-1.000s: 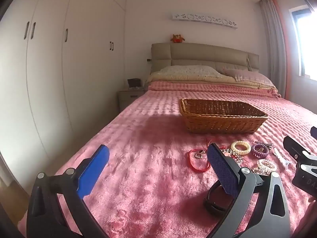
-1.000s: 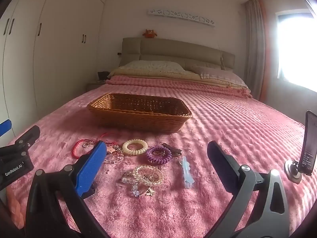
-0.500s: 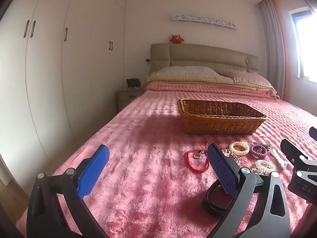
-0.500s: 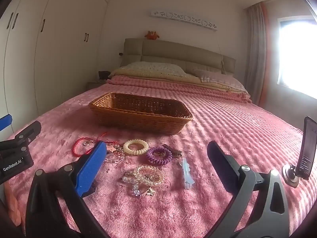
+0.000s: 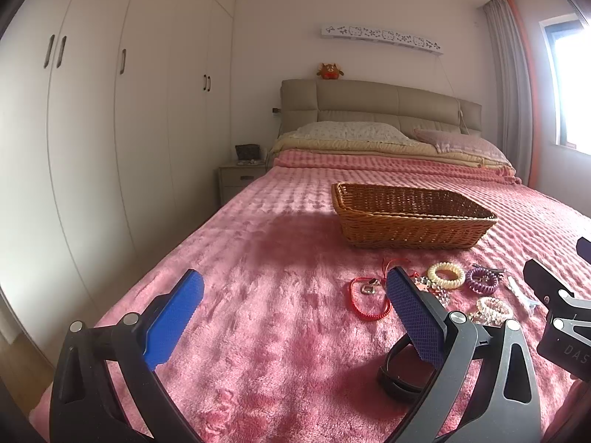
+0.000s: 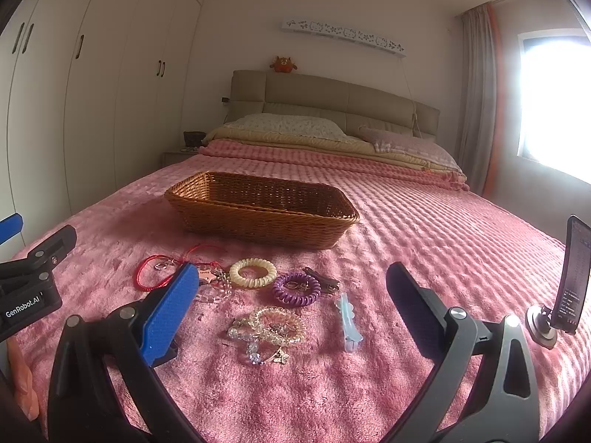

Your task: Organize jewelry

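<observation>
Nearest, the left gripper (image 5: 295,317) and right gripper (image 6: 288,310) both hang with jaws spread wide, holding nothing. Just beyond them the jewelry lies loose on the pink blanket (image 6: 424,229): beaded bracelets (image 6: 273,326), a purple coil (image 6: 296,288), a cream coil (image 6: 253,272), a red cord (image 6: 155,271). Farther off, the basket (image 6: 258,217) looks empty, so sorting seems not yet begun.

Black claw (image 6: 291,306) frames, blue textured pads (image 5: 173,317), silver screws, "GenRobot.AI" lettering

A pink plush bedspread (image 6: 424,221) covers the bed below a padded beige headboard (image 6: 332,99) topped by an orange plush toy (image 6: 283,63), with 2 pillows (image 6: 291,125), white wardrobes (image 5: 110,110), a nightstand (image 5: 240,181) and a propped phone (image 6: 574,277).
</observation>
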Demonstrator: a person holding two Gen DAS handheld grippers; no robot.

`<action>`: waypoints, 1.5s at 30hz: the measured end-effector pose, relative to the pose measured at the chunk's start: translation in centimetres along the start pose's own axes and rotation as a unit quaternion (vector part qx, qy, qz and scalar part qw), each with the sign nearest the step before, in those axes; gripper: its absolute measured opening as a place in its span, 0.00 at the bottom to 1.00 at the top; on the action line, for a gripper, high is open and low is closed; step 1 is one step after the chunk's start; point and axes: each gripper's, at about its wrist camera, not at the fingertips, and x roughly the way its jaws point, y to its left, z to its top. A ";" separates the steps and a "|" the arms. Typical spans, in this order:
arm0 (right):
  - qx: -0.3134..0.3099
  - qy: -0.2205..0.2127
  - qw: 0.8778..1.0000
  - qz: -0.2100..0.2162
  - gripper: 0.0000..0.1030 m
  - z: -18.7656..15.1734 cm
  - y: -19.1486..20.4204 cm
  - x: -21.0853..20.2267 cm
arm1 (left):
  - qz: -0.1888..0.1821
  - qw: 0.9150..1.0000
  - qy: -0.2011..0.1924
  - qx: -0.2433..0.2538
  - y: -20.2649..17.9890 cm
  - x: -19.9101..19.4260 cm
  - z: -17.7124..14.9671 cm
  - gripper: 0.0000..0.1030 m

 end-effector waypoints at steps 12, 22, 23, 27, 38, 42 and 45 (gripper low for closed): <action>0.000 0.000 1.000 0.000 0.94 0.0 0.0 0.0 | 0.000 1.000 0.003 0.001 -0.2 0.2 0.1 0.93; 0.000 0.001 1.000 0.001 0.94 0.0 0.0 0.0 | 0.003 1.000 0.001 0.005 -0.8 0.2 0.0 0.93; 0.000 0.001 1.000 0.001 0.94 0.0 0.0 0.1 | 0.003 1.000 0.001 0.004 -0.8 0.1 0.0 0.93; 0.001 0.000 1.000 0.002 0.94 0.0 0.0 0.0 | 0.002 1.000 0.000 0.002 -0.5 0.2 -0.1 0.93; 0.019 0.006 1.000 0.010 0.94 0.0 -0.7 0.2 | -0.012 1.000 0.009 -0.016 0.4 0.6 -0.2 0.93; 0.033 0.014 0.999 0.018 0.94 0.0 -1.3 0.7 | -0.027 0.999 0.015 -0.020 0.6 0.9 -0.3 0.93; 0.043 0.022 0.999 0.020 0.94 -0.1 -1.7 1.1 | -0.034 0.999 0.018 -0.020 0.6 1.0 -0.3 0.93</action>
